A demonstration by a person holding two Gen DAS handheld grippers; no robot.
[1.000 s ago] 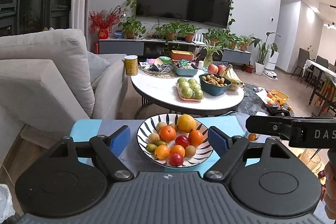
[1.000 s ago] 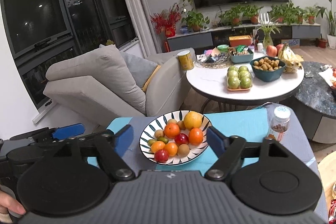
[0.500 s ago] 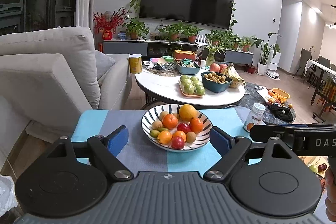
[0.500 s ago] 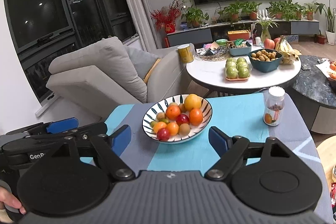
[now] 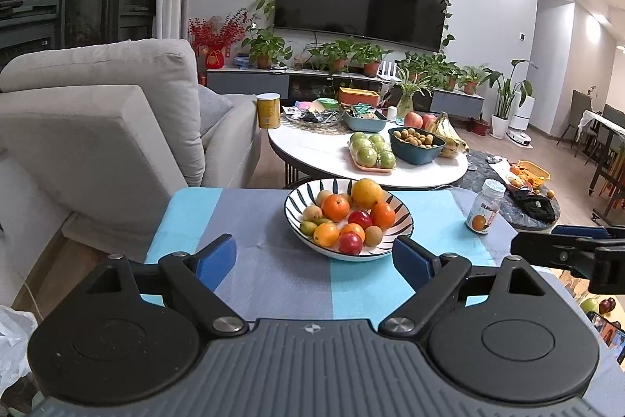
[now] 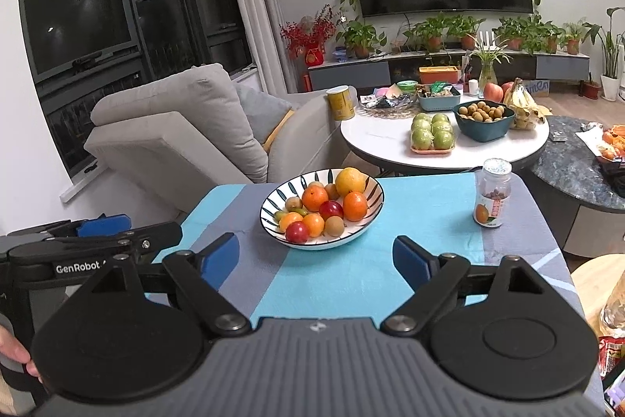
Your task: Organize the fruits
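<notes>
A striped bowl [image 5: 402,217] [image 6: 269,200] sits on a small table with a blue and grey cloth [image 5: 273,276] [image 6: 422,221]. It holds oranges [image 5: 336,206], red plums [image 5: 350,243], a yellow citrus [image 5: 366,192] and small brown fruits. My left gripper [image 5: 314,256] hovers short of the bowl's near rim, jaws opening with nothing between them. My right gripper [image 6: 315,256] also stands open and empty, short of the bowl. Each gripper shows at the edge of the other's view.
A lidded jar [image 5: 482,208] [image 6: 493,198] stands on the cloth right of the bowl. Beyond is a round white table [image 5: 312,151] with green apples [image 5: 371,153], a teal bowl [image 5: 416,145] and bananas. A grey sofa [image 5: 117,127] is at the left, a dark marble table [image 6: 578,159] at the right.
Both grippers have drawn back from the bowl, which now sits farther off and higher in both views. The jar has come into the left wrist view. The left jaws stand slightly wider.
</notes>
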